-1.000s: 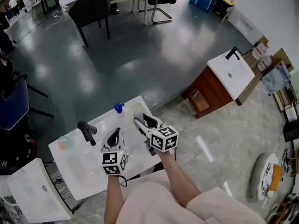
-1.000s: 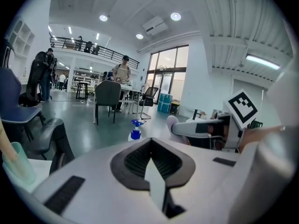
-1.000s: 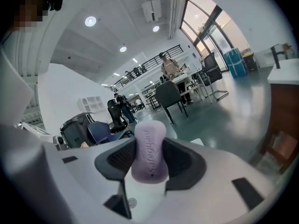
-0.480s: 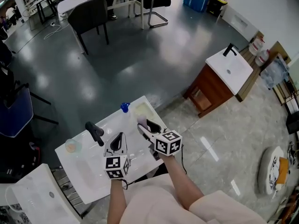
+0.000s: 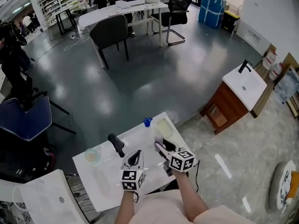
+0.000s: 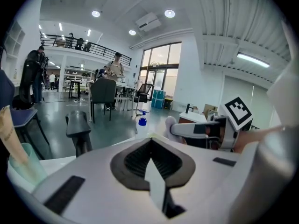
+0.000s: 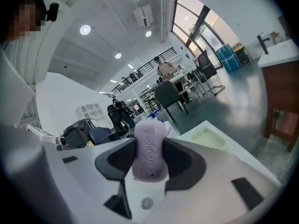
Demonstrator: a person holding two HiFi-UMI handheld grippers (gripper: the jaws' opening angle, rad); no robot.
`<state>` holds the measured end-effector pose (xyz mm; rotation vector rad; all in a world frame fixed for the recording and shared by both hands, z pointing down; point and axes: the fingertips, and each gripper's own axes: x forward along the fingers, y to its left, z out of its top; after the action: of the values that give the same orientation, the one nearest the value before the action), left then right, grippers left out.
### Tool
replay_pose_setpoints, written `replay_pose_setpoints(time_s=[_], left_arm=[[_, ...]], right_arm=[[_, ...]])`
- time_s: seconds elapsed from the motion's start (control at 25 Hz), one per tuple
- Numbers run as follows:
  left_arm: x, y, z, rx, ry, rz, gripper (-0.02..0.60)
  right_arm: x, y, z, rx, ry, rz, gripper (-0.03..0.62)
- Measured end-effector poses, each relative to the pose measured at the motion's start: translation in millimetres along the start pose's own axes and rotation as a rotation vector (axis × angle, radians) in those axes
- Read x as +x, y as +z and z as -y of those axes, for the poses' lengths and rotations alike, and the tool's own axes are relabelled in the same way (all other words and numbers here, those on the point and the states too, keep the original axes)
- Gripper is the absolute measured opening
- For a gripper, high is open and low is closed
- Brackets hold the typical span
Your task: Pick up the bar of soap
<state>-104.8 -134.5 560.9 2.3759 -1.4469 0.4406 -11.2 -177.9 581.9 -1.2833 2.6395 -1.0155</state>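
Faucet (image 5: 116, 144) stood on counter (image 5: 100, 177), cup (image 5: 91, 155) left of it, bottle (image 5: 147, 122) and soap dish (image 5: 164, 126) far right; soap (image 7: 150, 148) sat between right gripper's (image 5: 161, 143) jaws.

The room is brightly and evenly lit by round ceiling lamps (image 6: 169, 13) and a strip light (image 6: 254, 59), and daylight is admitted through tall windows (image 6: 161, 71). Pale glare patches are thrown on the glossy floor (image 5: 154, 73), where only faint shadows are cast. Both gripper views are strongly bent by the wide lens and ringed with black corners. The close bar of soap (image 7: 150, 148) is rendered slightly soft.
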Motion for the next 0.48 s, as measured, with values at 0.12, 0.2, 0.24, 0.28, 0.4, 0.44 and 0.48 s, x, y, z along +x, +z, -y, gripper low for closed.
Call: replay_pose_setpoints(time_s=[0.12, 0.2, 0.24, 0.28, 0.4, 0.44, 0.48], left_arm=[[3.7, 5.4, -4.3, 0.021, -0.002, 0.011, 0.006], [4.8, 5.1, -4.9, 0.025, -0.002, 0.013, 0.006], [5.4, 5.7, -4.4, 0.026, -0.002, 0.015, 0.006], [5.8, 6.7, -3.6, 0.026, -0.002, 0.018, 0.006], [6.1, 8.8, -2.5, 0.030, 0.003, 0.026, 0.006], [5.8, 8.2, -2.1, 0.031, 0.005, 0.028, 0.006], [5.1, 7.0, -1.5, 0.029, 0.008, 0.027, 0.006]], right_arm=[[4.2, 1.1, -1.0, 0.003, 0.015, 0.008, 0.185], [3.8, 1.9, -0.4, 0.010, 0.018, 0.012, 0.184], [3.4, 3.7, 0.4, 0.010, 0.020, 0.014, 0.184], [2.9, 5.9, 1.3, 0.010, 0.021, 0.016, 0.184], [2.2, 10.0, 4.8, 0.011, 0.023, 0.022, 0.184], [1.1, 10.3, 5.8, 0.013, 0.023, 0.024, 0.184], [-0.6, 9.9, 6.8, 0.016, 0.023, 0.025, 0.184]])
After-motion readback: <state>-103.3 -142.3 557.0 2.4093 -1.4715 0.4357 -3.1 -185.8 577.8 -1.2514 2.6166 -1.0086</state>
